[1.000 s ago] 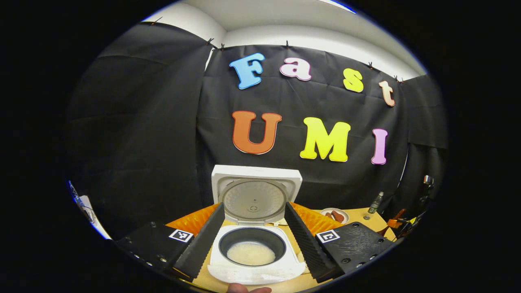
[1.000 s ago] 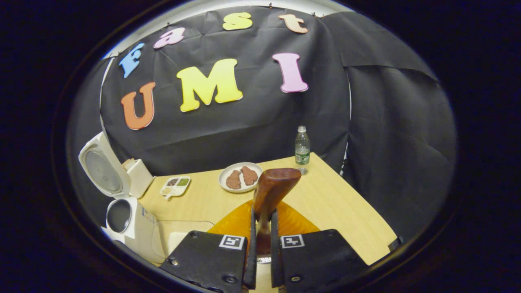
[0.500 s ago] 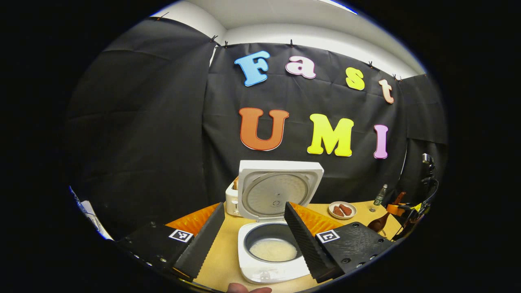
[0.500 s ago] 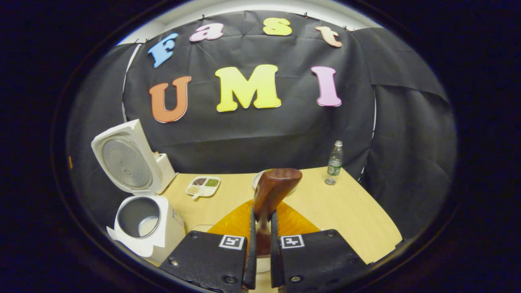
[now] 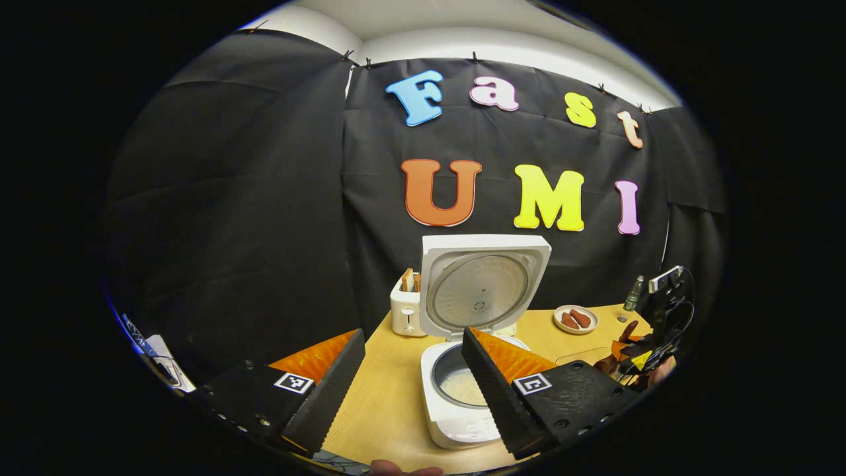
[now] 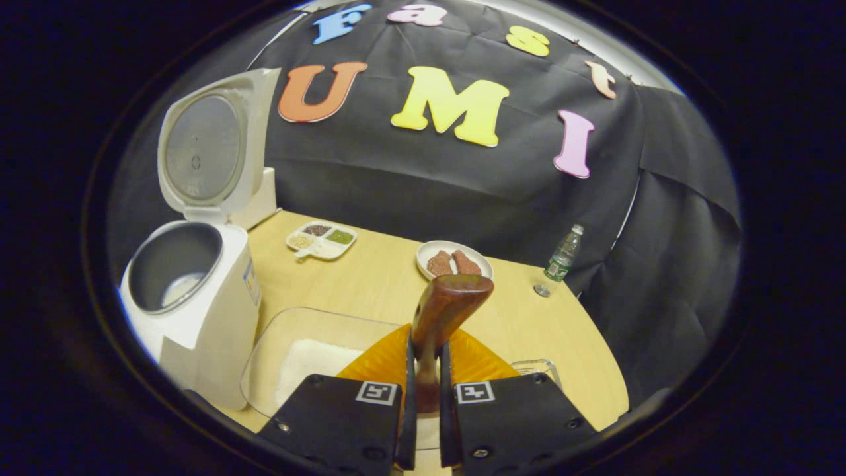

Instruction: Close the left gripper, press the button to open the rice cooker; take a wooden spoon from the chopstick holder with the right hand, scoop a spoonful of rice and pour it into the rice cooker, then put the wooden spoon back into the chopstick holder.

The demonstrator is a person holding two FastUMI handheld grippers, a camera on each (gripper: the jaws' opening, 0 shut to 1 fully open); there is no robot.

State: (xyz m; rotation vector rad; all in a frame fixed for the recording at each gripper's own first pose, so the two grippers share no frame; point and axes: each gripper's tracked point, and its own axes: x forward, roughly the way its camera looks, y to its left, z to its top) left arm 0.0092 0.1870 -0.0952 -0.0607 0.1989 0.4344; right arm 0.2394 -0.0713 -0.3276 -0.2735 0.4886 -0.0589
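The white rice cooker (image 5: 456, 413) (image 6: 192, 317) stands with its lid (image 5: 486, 284) (image 6: 201, 145) up and rice in the bottom of its pot. My left gripper (image 5: 411, 390) is open and empty, a short way in front of the cooker and to its left. My right gripper (image 6: 423, 390) is shut on the handle of the wooden spoon (image 6: 451, 301), whose bowl sticks up in front of it. A clear container of rice (image 6: 310, 357) lies just beyond the right gripper, beside the cooker. The right gripper (image 5: 661, 317) also appears at the far right of the left gripper view.
Behind the cooker is a white toaster (image 5: 405, 311). On the wooden table (image 6: 370, 284) lie a divided dish of grains (image 6: 322, 238), a plate of meat (image 6: 454, 261) (image 5: 576, 319) and a plastic bottle (image 6: 564, 254) (image 5: 633, 293). A small clear vessel's rim (image 6: 535, 367) lies right of the spoon.
The left gripper has drawn back and to the left, away from the cooker, staying open. The right gripper, still holding the spoon, has come down closer to the cooker and over the rice container.
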